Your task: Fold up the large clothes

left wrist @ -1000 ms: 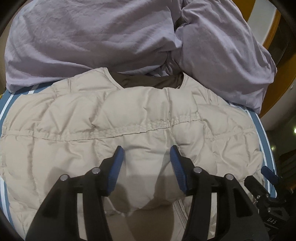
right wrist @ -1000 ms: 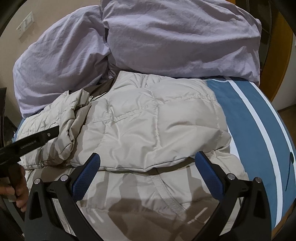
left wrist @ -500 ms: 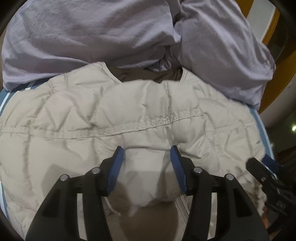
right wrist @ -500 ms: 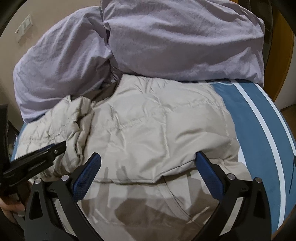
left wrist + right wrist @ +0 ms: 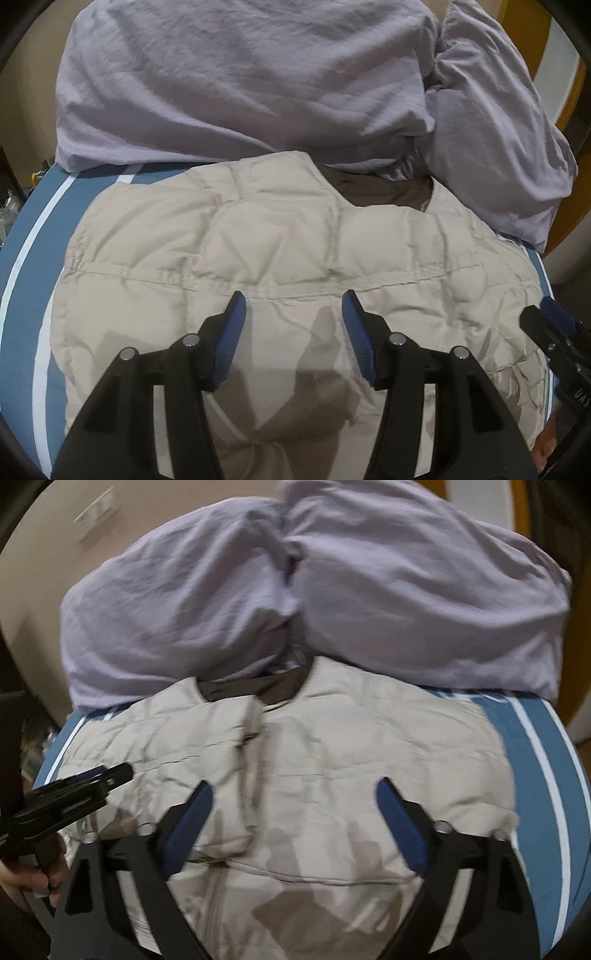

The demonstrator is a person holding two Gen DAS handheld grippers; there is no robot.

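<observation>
Now beige puffer jacket [image 5: 280, 258] lying flat on striped blue bedsheet [image 5: 33, 236]; lilac pillows [image 5: 240, 81] sitting at 12 o'clock; left gripper [image 5: 291, 306] and right gripper [image 5: 295, 797] both hovering spread, pinching nothing.

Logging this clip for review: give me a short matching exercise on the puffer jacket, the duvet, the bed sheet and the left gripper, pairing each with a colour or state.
Things:
1. puffer jacket
2. duvet
3. bed sheet
4. left gripper

Descriptions:
A. blue with white stripes
B. lilac, bunched up at the far end of the bed
C. open, jaws apart above beige fabric
D. beige, quilted, with a dark brown collar lining

Pairs: 1-D, 2-B, 3-A, 4-C
</observation>
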